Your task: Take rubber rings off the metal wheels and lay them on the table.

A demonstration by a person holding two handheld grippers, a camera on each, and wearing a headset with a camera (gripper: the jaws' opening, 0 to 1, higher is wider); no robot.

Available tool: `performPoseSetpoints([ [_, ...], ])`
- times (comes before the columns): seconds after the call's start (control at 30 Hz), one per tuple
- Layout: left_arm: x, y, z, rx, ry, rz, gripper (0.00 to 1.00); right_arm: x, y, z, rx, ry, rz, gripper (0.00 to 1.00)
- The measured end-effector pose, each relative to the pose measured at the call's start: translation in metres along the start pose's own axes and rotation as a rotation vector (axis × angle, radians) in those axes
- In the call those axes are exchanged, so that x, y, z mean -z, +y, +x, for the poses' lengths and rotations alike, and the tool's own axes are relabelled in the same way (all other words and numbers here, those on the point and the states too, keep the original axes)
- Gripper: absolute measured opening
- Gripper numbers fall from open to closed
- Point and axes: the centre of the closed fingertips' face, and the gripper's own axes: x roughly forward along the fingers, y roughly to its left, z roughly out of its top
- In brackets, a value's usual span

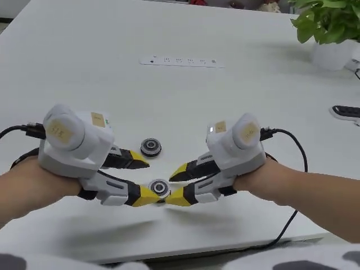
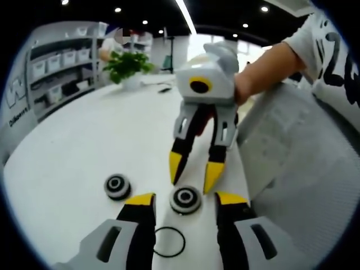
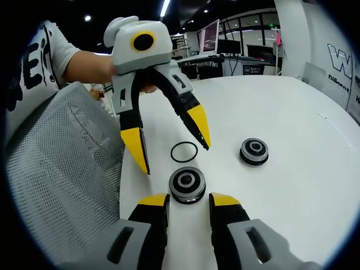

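A metal wheel (image 1: 159, 188) with a dark rubber rim lies flat on the white table (image 1: 185, 107) near its front edge. My left gripper (image 1: 142, 179) and right gripper (image 1: 175, 185) face each other across it, both open, with their lower yellow tips close against its sides. In the left gripper view the wheel (image 2: 185, 199) sits between my open left gripper (image 2: 185, 198), and the right gripper (image 2: 194, 173) hangs open just past it. A loose black rubber ring (image 2: 169, 242) lies on the table beneath the left gripper. A second wheel (image 1: 151, 147) rests a little farther back.
A white power strip (image 1: 181, 61) lies mid-table. A potted plant (image 1: 329, 28) stands at the back right, with a dark flat device (image 1: 346, 111) at the right edge. A mesh chair (image 3: 62, 185) stands just off the table's front edge.
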Motion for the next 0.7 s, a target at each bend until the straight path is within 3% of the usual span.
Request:
performPoseSetpoints([
  [0.7, 0.012, -0.005, 0.018, 0.017, 0.036, -0.011, 0.22, 0.006, -0.001, 0.003, 0.001, 0.007, -0.004, 0.14],
])
